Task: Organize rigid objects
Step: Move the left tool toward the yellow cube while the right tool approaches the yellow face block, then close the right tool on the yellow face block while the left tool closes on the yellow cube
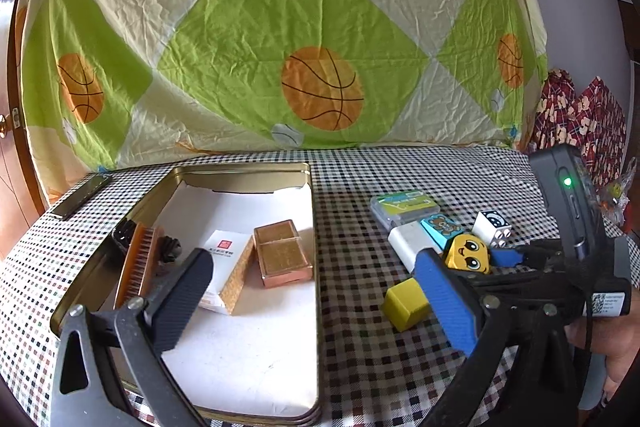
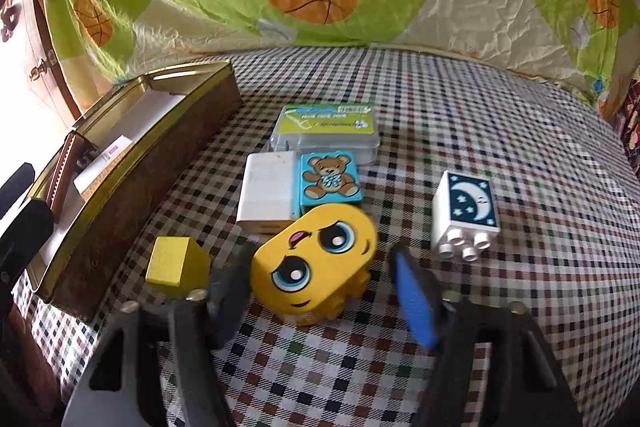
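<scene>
A yellow face block (image 2: 316, 263) lies on the checked cloth between the fingers of my open right gripper (image 2: 320, 283); the fingers stand beside it with gaps. It also shows in the left wrist view (image 1: 469, 254), with the right gripper (image 1: 506, 257) around it. A small yellow cube (image 2: 178, 261) (image 1: 405, 303) lies to its left. My left gripper (image 1: 320, 291) is open and empty, over the gold tin (image 1: 316, 227) and its right rim. In the tin lie a copper box (image 1: 282, 253), a white card box (image 1: 222, 267) and a brown comb (image 1: 138, 263).
A white block (image 2: 266, 191), a blue teddy-bear block (image 2: 329, 177), a clear case with a green label (image 2: 326, 131) and a white moon brick (image 2: 466, 213) lie behind the face block. A dark flat bar (image 1: 82, 197) lies left of the tin. A basketball-print sheet hangs behind.
</scene>
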### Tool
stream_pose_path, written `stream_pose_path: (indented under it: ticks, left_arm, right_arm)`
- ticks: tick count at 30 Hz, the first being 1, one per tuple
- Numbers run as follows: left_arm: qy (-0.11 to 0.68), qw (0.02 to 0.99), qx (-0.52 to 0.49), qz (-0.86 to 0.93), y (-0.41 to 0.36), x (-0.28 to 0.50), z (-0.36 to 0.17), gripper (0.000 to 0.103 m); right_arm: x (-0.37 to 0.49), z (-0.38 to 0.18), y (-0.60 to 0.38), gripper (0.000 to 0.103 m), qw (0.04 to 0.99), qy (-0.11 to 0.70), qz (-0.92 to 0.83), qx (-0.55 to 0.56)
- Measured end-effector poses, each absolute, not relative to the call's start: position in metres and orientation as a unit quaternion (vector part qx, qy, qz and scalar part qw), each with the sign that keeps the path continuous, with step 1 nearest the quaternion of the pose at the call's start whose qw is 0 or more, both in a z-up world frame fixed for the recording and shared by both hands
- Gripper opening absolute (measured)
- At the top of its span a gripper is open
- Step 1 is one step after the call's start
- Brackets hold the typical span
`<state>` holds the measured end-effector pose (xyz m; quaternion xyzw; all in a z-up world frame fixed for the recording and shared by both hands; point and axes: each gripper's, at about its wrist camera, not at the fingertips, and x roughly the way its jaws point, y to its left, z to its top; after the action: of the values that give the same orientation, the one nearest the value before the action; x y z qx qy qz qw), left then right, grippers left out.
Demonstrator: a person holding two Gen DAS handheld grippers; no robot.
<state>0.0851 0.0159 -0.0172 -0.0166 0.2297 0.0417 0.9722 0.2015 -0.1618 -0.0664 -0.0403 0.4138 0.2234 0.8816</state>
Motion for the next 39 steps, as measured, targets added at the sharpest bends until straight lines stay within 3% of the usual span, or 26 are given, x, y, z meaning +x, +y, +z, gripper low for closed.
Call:
stream_pose_path:
  ticks: [9,19,28,32,39]
  left_arm:
    - [0.243,0.97,-0.004,0.01,-0.003,0.092,-0.017,0.101]
    - [0.317,0.947,0.022,-0.039,-0.041,0.121,-0.034,0.062]
    - [0.371,0.927,0.034,-0.041,-0.052,0.144,-0.048,0.06]
    - [0.39,0.919,0.037,-0.039,-0.055,0.151,-0.053,0.036]
    - [0.406,0.912,0.049,-0.04,-0.06,0.155,-0.057,0.036]
  right_arm:
    - [0.191,-0.053,-0.186,0.054,0.913,0.364,0.182,-0.025]
    - [0.192,-0.05,-0.209,0.054,0.919,0.355,0.17,-0.008]
    - [0.192,-0.051,-0.209,0.054,0.918,0.355,0.178,0.001]
    - [0.192,-0.051,-0.21,0.054,0.917,0.356,0.18,0.002]
    - [0.19,-0.049,-0.21,0.054,0.919,0.35,0.18,0.001]
